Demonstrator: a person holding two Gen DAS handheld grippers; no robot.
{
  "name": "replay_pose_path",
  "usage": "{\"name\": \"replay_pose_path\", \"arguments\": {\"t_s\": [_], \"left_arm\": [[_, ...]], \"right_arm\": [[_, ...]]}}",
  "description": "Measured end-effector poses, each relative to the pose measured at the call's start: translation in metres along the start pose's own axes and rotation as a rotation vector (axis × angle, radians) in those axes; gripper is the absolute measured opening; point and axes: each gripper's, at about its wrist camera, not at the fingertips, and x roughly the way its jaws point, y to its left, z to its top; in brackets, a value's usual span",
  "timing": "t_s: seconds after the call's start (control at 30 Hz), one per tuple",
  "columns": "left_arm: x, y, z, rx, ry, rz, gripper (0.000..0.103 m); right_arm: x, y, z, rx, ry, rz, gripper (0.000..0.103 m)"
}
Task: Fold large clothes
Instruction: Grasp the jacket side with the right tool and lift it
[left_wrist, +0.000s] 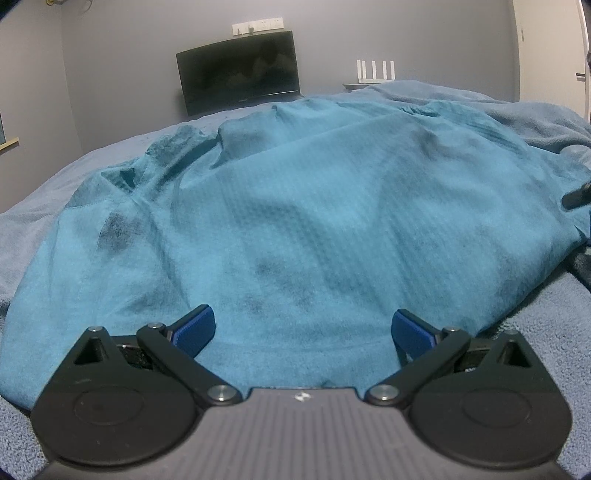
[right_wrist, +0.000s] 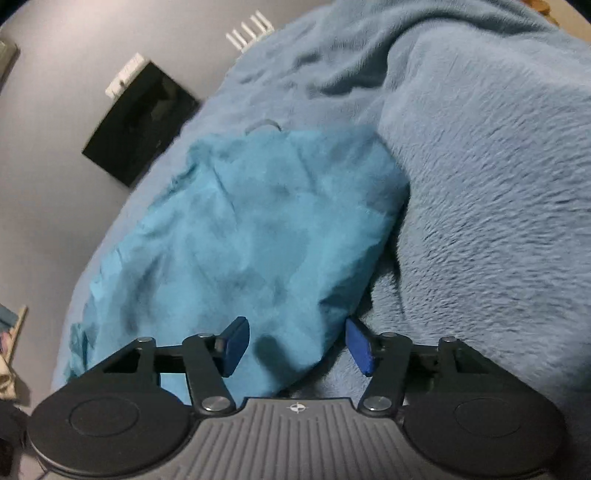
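Note:
A large teal garment (left_wrist: 295, 206) lies spread and wrinkled on a bed covered by a blue-grey fleece blanket (left_wrist: 33, 229). My left gripper (left_wrist: 303, 328) hovers open over the garment's near part, its blue pads (left_wrist: 195, 328) wide apart and gripping nothing. In the right wrist view the picture is tilted and the same garment (right_wrist: 251, 229) runs away from me. My right gripper (right_wrist: 298, 345) is open at the garment's near edge. Cloth lies between its blue pads (right_wrist: 236, 343), which do not press on it.
A thick bunched fold of the blanket (right_wrist: 480, 184) rises right beside the garment. A dark monitor (left_wrist: 238, 70) and a white router with antennas (left_wrist: 375, 72) stand past the bed's far edge against the grey wall. Something dark (left_wrist: 576, 195) pokes in at the right edge.

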Motion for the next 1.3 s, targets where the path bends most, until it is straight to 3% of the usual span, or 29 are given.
{"name": "replay_pose_path", "arguments": {"t_s": [0.1,0.2,0.23,0.27,0.33,0.43,0.53,0.6,0.7,0.77,0.87,1.0,1.2,1.3], "left_arm": [[0.0,0.0,0.0,-0.001,-0.001,0.0,0.103],[0.0,0.0,0.0,-0.003,-0.003,-0.001,0.103],[0.0,-0.001,0.0,-0.005,-0.004,-0.001,0.103],[0.0,-0.001,0.0,-0.005,-0.004,-0.001,0.103],[0.0,-0.001,0.0,-0.005,-0.005,-0.001,0.103],[-0.001,-0.002,0.001,-0.008,-0.012,0.001,0.103],[-0.005,-0.005,0.015,-0.035,-0.022,0.015,0.103],[-0.009,-0.006,0.032,-0.07,-0.069,0.004,0.103],[-0.008,-0.015,0.062,-0.099,-0.116,-0.004,0.103],[0.005,-0.027,0.078,-0.067,-0.103,0.03,0.103],[0.033,-0.041,0.09,-0.029,-0.05,0.09,0.103],[0.07,-0.06,0.078,0.012,0.057,0.137,0.103],[0.073,-0.063,0.066,0.005,0.019,0.138,0.103],[0.059,-0.057,0.08,0.042,-0.087,0.196,0.103]], "right_arm": [[0.018,-0.001,0.002,-0.004,0.025,-0.004,0.067],[0.026,-0.006,0.006,0.072,0.026,0.028,0.073],[0.025,-0.01,0.007,0.105,0.0,0.07,0.07],[0.022,-0.017,0.009,0.143,-0.035,0.12,0.059],[0.019,-0.024,0.014,0.197,-0.083,0.176,0.052],[0.021,-0.025,0.024,0.18,-0.123,0.216,0.055],[0.036,-0.032,0.034,0.242,-0.134,0.232,0.06],[0.036,-0.031,0.035,0.245,-0.155,0.263,0.061],[0.021,-0.033,0.034,0.24,-0.174,0.301,0.049],[0.012,-0.029,0.035,0.199,-0.18,0.329,0.035],[0.0,-0.019,0.041,0.104,-0.196,0.341,0.025],[-0.013,0.001,0.048,-0.034,-0.22,0.356,0.018],[-0.044,0.037,0.04,-0.279,-0.264,0.395,0.016],[-0.057,0.047,0.036,-0.328,-0.279,0.401,0.016]]}}
